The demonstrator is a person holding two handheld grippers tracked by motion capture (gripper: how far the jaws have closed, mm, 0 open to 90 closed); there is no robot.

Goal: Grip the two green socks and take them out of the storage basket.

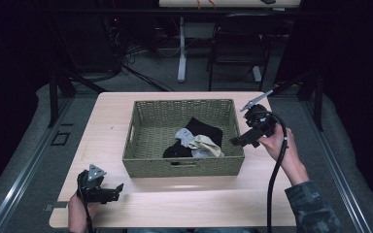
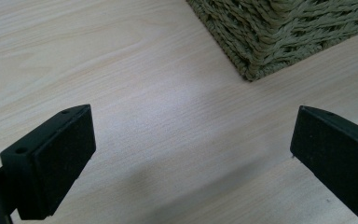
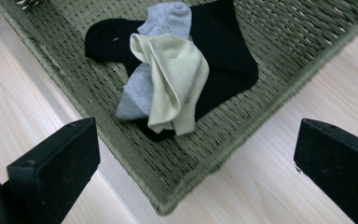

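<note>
A woven olive basket (image 1: pixel 184 166) stands in the middle of the light wooden table (image 1: pixel 189 201). Inside it lie a black garment (image 1: pixel 205 130), a grey sock (image 1: pixel 183 136) and a cream sock (image 1: pixel 207 144), bunched together toward its right side. My right gripper (image 1: pixel 236 141) hovers open just outside the basket's right wall, pointing at the pile. In the right gripper view the cream sock (image 3: pixel 177 74) lies over the grey sock (image 3: pixel 137 93) and the black garment (image 3: pixel 223 51). My left gripper (image 1: pixel 118 188) rests open low over the table's front left, near a basket corner (image 2: pixel 279 37).
Bare tabletop runs in front of and on both sides of the basket. Behind the table stand a dark chair (image 1: pixel 238 43), a white desk leg (image 1: pixel 181 53) and loose cables on the floor. Black stand legs (image 1: pixel 58 92) flank the table.
</note>
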